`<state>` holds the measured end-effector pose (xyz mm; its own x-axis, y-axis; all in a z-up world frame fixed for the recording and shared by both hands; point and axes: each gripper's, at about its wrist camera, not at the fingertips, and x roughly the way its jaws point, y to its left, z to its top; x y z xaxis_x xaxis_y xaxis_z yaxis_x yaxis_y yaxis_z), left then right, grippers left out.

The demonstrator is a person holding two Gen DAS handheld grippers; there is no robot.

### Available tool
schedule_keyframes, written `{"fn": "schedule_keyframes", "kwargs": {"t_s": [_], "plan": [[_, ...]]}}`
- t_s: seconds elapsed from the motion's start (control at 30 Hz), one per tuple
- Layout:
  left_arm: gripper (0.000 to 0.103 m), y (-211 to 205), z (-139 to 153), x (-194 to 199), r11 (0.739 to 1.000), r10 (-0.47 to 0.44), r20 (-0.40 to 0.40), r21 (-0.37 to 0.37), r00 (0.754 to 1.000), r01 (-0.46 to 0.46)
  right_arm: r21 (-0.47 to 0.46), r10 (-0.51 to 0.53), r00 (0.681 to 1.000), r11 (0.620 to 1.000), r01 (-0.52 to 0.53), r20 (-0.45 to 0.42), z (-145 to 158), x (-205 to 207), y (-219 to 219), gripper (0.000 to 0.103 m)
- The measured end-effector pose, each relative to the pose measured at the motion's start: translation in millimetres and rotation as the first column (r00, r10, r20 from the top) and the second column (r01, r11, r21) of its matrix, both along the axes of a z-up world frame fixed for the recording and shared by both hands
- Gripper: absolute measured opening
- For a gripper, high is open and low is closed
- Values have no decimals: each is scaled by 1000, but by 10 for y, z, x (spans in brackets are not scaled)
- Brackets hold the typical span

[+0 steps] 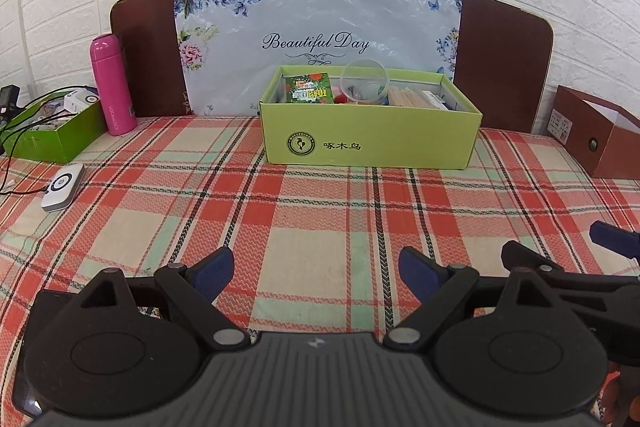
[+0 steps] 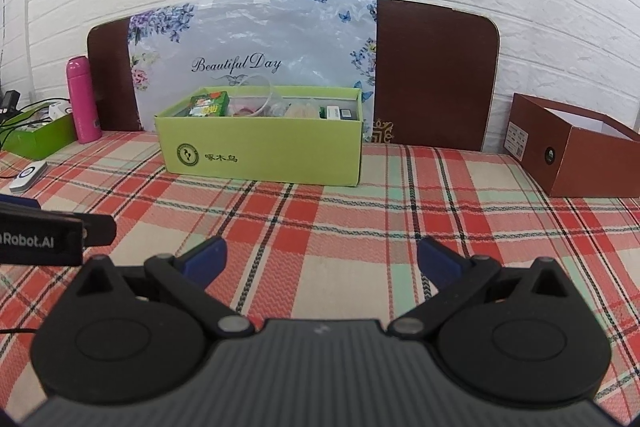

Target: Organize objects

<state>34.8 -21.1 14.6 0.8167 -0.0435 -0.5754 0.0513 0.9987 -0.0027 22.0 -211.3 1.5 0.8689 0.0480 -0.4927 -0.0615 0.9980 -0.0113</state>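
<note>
Green cardboard box (image 1: 370, 143), mid-bench against the floral board, holding a clear plastic cup (image 1: 366, 79), light and crushable, best taken by its rim; left hand-held gripper (image 1: 316, 271) and right hand-held gripper (image 2: 322, 263) spread wide, empty, before the box.

Open ground: the plaid counter (image 1: 304, 211) lay bare between both hand-held grippers and the green box (image 1: 372, 135).
Ahead: the green box stood against the backboard, items poking above its rim.
Left: pink bottle (image 1: 112, 85), white device (image 1: 64, 187), cables.
Right: brown box (image 2: 576, 151).
</note>
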Motion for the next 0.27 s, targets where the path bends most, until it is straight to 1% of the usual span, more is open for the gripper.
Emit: {"fn": "schedule_keyframes", "kwargs": {"t_s": [0.07,0.27], "plan": [[92,5,-3,-6,1000,5,8,-1,1000,-5,1,-1,1000,1000,1,-5,-13,6,2,103],[92,13,-9,15,1000,-2,-2,-9,1000,2,-6,2,1000,1000,-2,-14,-42,20,26,103]]}}
